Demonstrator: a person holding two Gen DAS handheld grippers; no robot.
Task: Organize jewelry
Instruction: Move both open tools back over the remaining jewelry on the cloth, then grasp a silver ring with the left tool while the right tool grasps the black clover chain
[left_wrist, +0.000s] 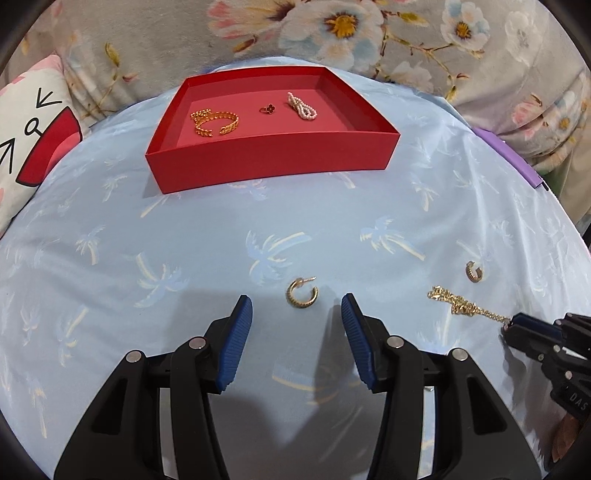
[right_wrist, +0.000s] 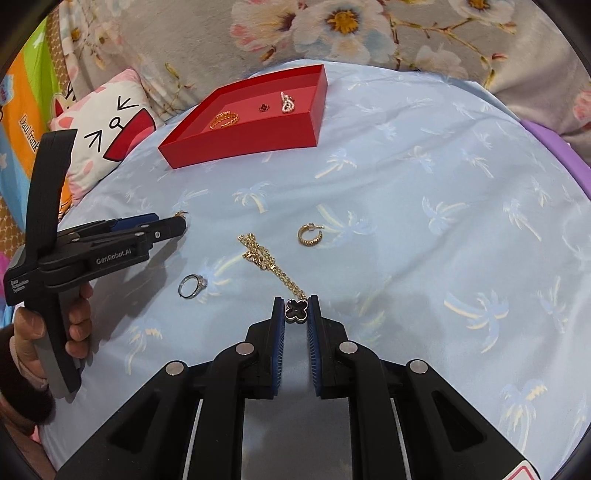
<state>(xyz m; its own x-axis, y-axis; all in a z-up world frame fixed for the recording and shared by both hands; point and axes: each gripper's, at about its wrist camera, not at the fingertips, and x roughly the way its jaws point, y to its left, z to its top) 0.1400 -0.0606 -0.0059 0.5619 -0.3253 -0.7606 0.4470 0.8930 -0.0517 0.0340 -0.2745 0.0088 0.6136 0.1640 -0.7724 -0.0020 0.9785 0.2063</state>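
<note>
A red tray at the back holds a gold bracelet, a small dark clover ring and a pearl piece. My left gripper is open just above the cloth, with a gold hoop earring between its fingertips. My right gripper is shut on the black clover pendant of a gold chain necklace that lies on the cloth. A second hoop earring and a silver ring lie loose on the cloth.
The blue palm-print cloth covers a rounded surface. A cartoon pillow lies at the left and a floral blanket at the back. A purple edge shows at the right.
</note>
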